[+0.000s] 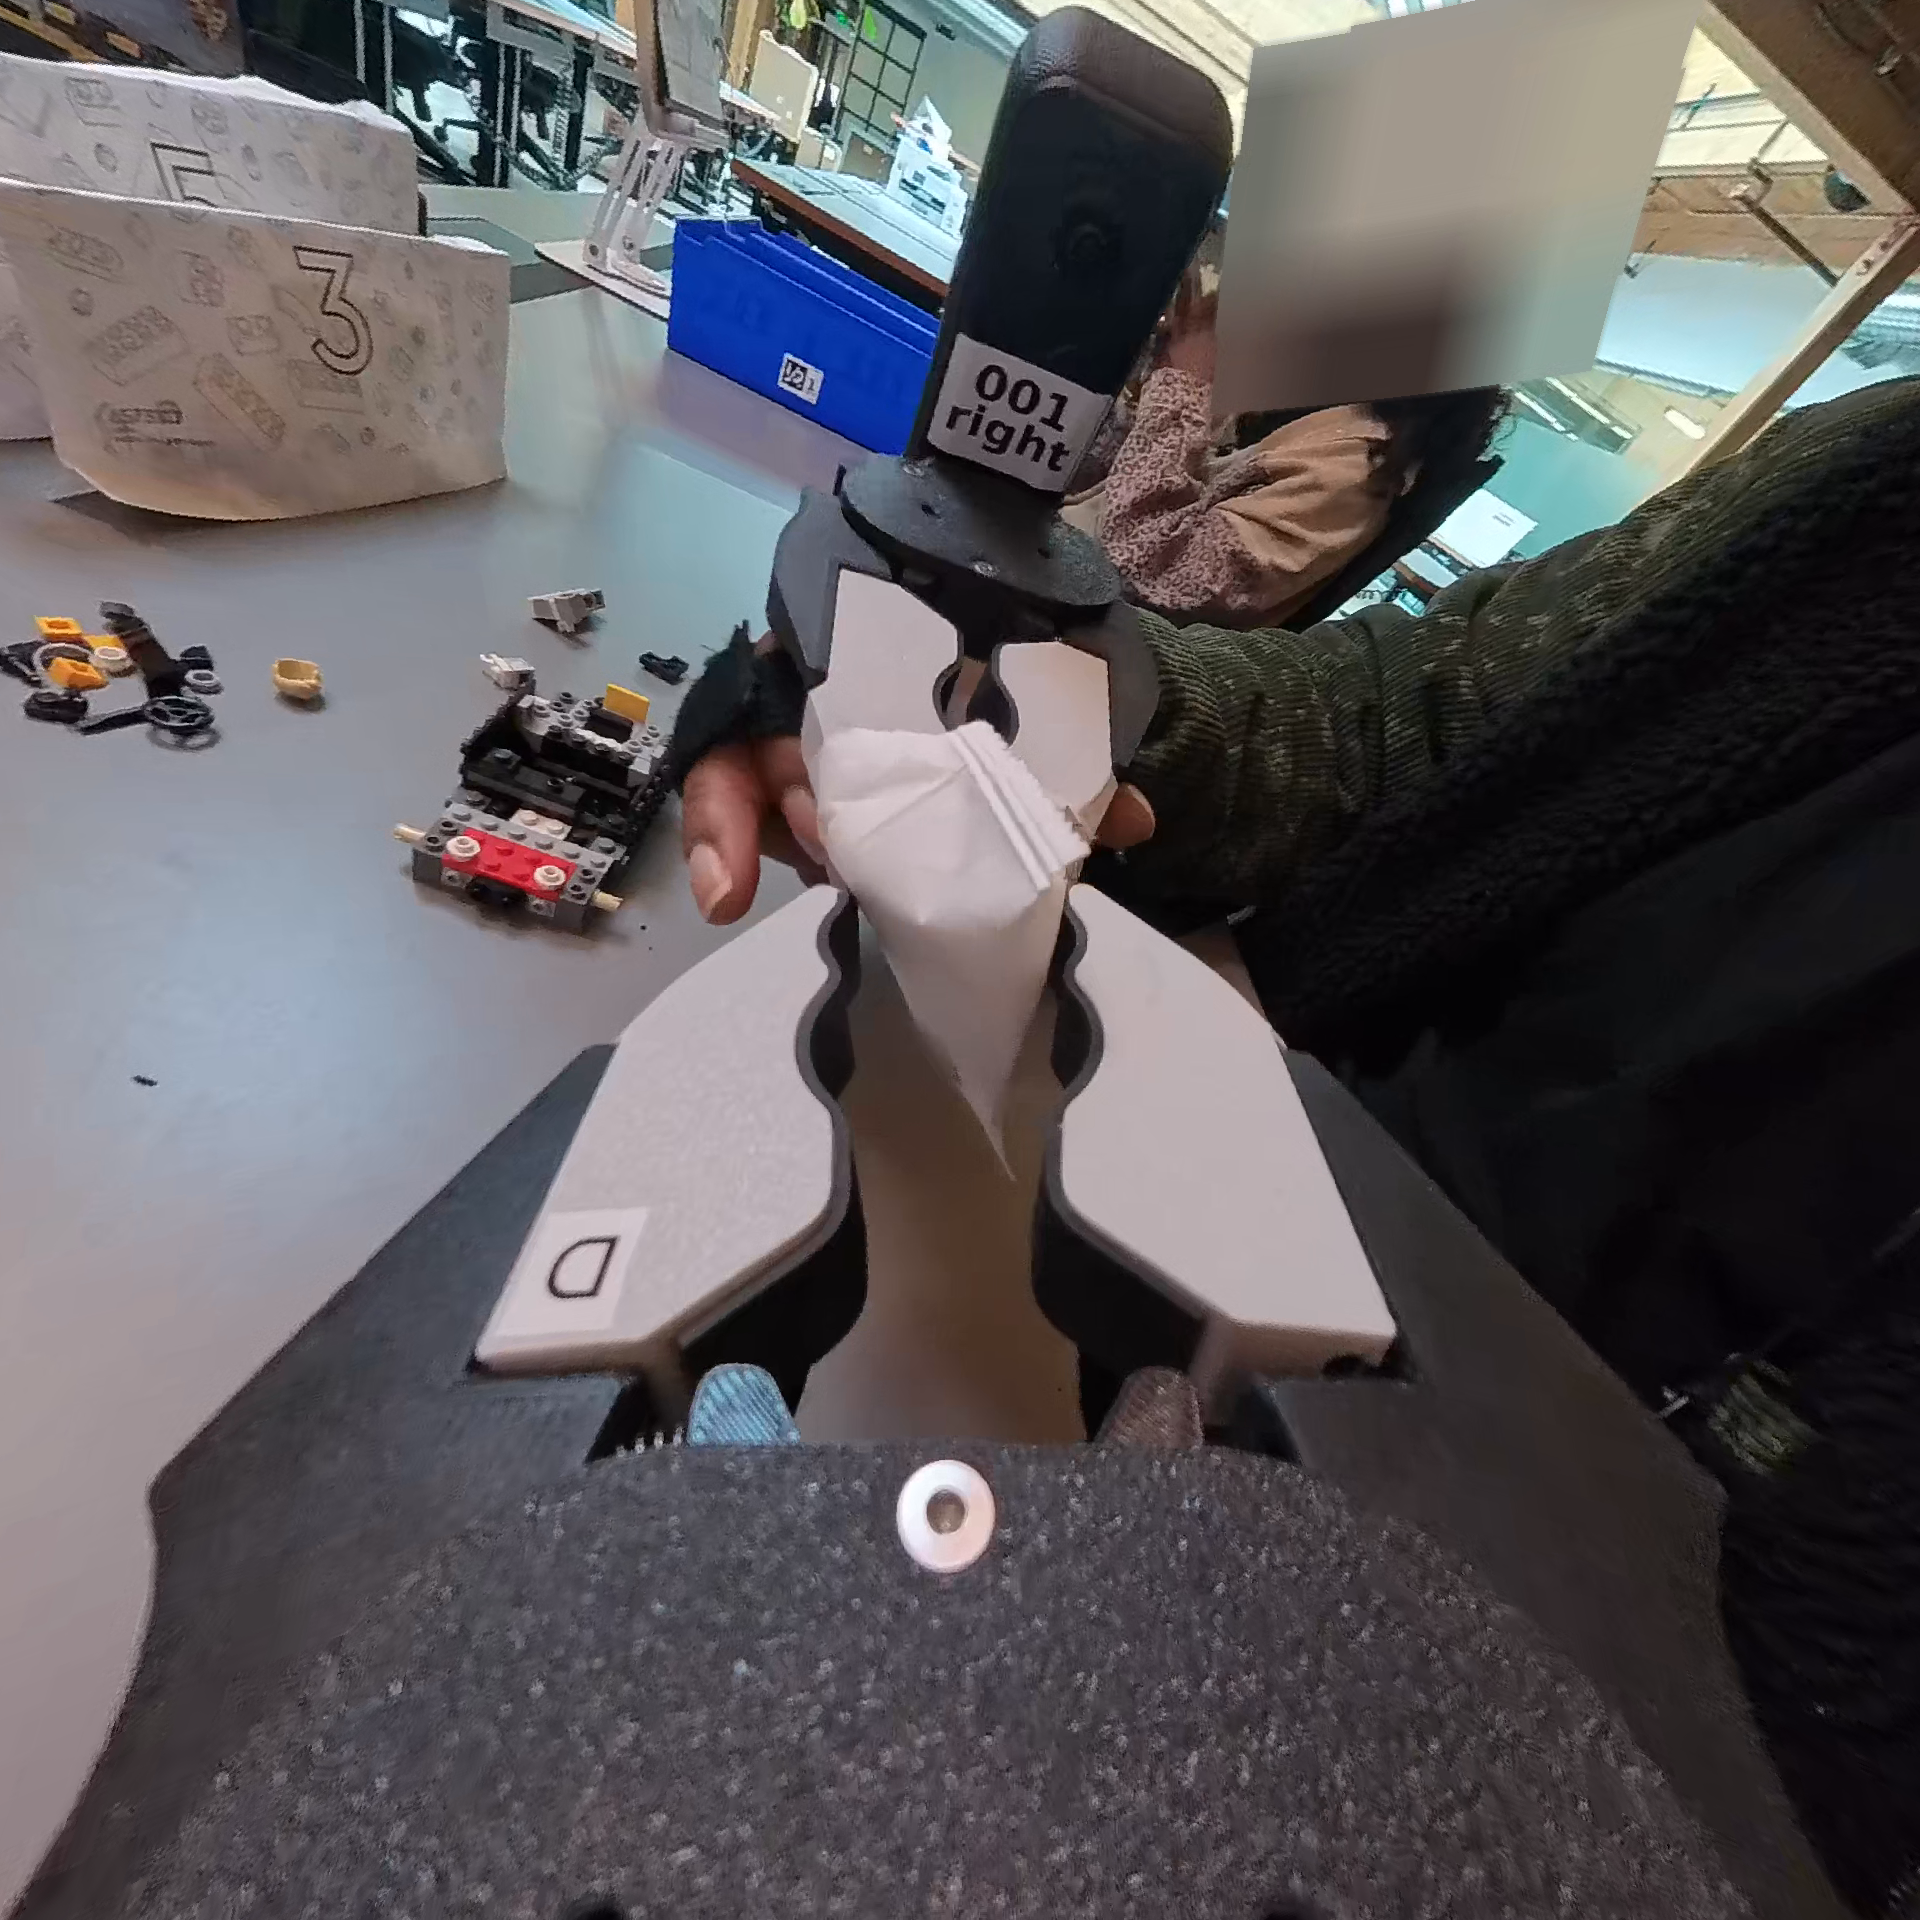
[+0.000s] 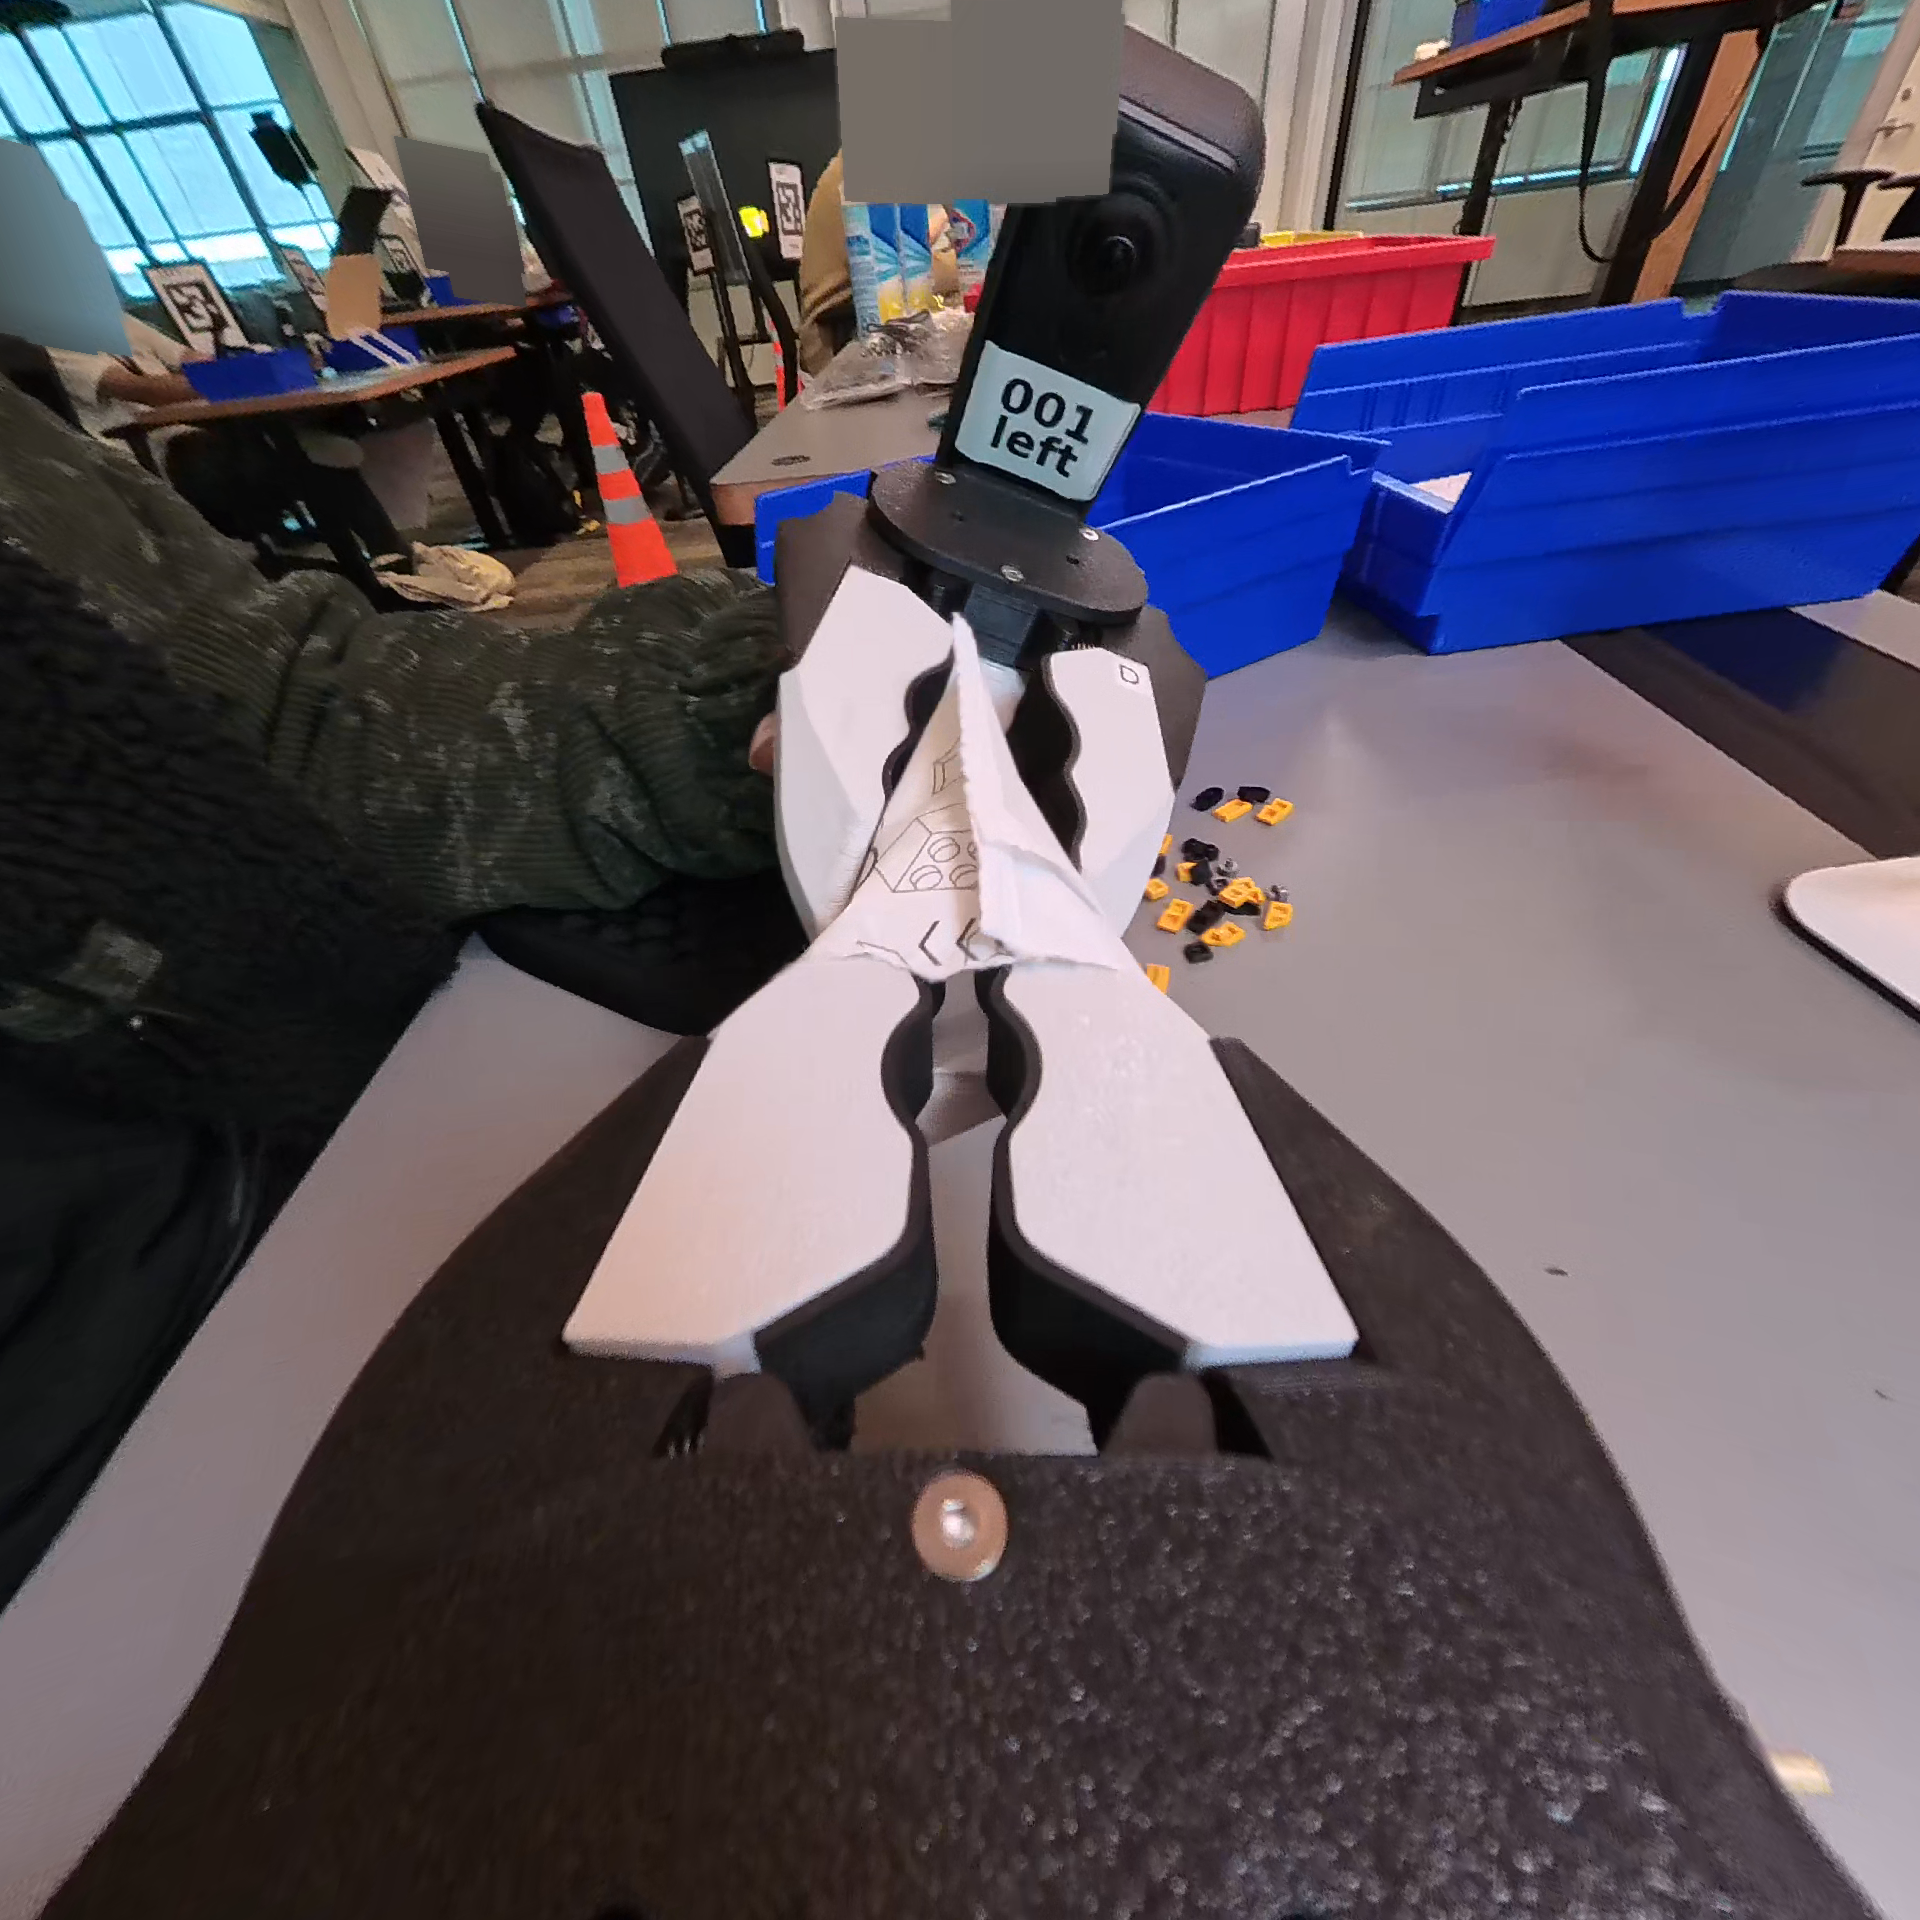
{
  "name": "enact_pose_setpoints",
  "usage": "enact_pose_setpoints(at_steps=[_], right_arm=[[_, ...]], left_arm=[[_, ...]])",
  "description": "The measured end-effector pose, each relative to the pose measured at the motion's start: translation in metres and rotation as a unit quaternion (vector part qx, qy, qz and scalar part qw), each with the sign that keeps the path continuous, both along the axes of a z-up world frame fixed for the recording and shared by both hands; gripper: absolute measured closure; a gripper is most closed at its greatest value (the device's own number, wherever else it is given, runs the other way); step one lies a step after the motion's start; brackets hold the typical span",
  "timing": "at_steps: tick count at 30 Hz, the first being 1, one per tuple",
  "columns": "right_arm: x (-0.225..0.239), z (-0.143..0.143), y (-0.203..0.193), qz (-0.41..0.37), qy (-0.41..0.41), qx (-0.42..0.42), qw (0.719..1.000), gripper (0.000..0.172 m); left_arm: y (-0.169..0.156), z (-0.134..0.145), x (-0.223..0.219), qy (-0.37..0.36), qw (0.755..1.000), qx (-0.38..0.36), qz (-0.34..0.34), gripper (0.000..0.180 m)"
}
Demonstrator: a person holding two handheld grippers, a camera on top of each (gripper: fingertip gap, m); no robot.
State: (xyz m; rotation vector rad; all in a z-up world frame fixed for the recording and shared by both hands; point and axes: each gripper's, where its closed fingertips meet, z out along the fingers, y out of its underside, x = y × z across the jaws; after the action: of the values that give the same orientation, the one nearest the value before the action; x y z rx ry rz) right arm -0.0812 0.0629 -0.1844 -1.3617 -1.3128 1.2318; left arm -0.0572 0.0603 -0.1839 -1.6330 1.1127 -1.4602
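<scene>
Both grippers are up over the desk [image 2: 1455, 1039], nose to nose, with a torn white paper bag [image 1: 935, 831] strung between them. The right gripper [image 2: 961, 961] has its jaws clenched on the ripped edge of that bag, paper bunched right at the tips. The left gripper [image 1: 961, 914] is spread apart: the bag's pointed end hangs down in the gap, brushing the right-hand finger but not pinched.

On the desk behind, toward the left side, sits a half-built brick car [image 1: 540, 800] in black, grey and red, with a scatter of small black and orange pieces [image 1: 104, 675] further left. Two more white numbered bags [image 1: 260, 353] stand at the far left corner, and a blue bin [image 1: 790, 312] sits at the far edge.
</scene>
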Motion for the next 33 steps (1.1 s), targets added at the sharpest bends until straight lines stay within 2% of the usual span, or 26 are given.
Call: enact_pose_setpoints(at_steps=[5, 9, 16, 21, 26, 30, 33], right_arm=[[-0.002, -0.008, 0.000, -0.001, -0.020, 0.003, 1.000, 0.172], [-0.006, -0.003, -0.004, 0.005, 0.008, -0.003, 1.000, 0.172], [-0.006, -0.007, -0.005, 0.003, -0.015, 0.005, 1.000, 0.170], [0.003, 0.002, 0.003, -0.007, -0.017, 0.010, 1.000, 0.156], [0.008, 0.006, 0.006, -0.008, -0.008, 0.004, 1.000, 0.154], [0.017, 0.022, 0.011, -0.010, 0.025, -0.018, 0.999, 0.135], [0.023, 0.026, 0.018, -0.023, 0.031, -0.024, 0.999, 0.135]], left_arm=[[-0.001, -0.007, 0.006, 0.017, 1.000, -0.004, -0.002, 0.141], [-0.006, -0.005, 0.009, 0.004, 1.000, -0.012, -0.013, 0.138], [-0.006, -0.008, 0.008, 0.015, 1.000, -0.006, -0.014, 0.136], [0.001, -0.001, 0.001, 0.006, 1.000, 0.013, 0.004, 0.140], [0.006, 0.006, -0.004, -0.014, 1.000, 0.011, 0.016, 0.149], [0.013, 0.018, -0.010, -0.055, 0.998, 0.003, 0.033, 0.152], [0.019, 0.030, -0.017, -0.094, 0.994, -0.006, 0.047, 0.153]])
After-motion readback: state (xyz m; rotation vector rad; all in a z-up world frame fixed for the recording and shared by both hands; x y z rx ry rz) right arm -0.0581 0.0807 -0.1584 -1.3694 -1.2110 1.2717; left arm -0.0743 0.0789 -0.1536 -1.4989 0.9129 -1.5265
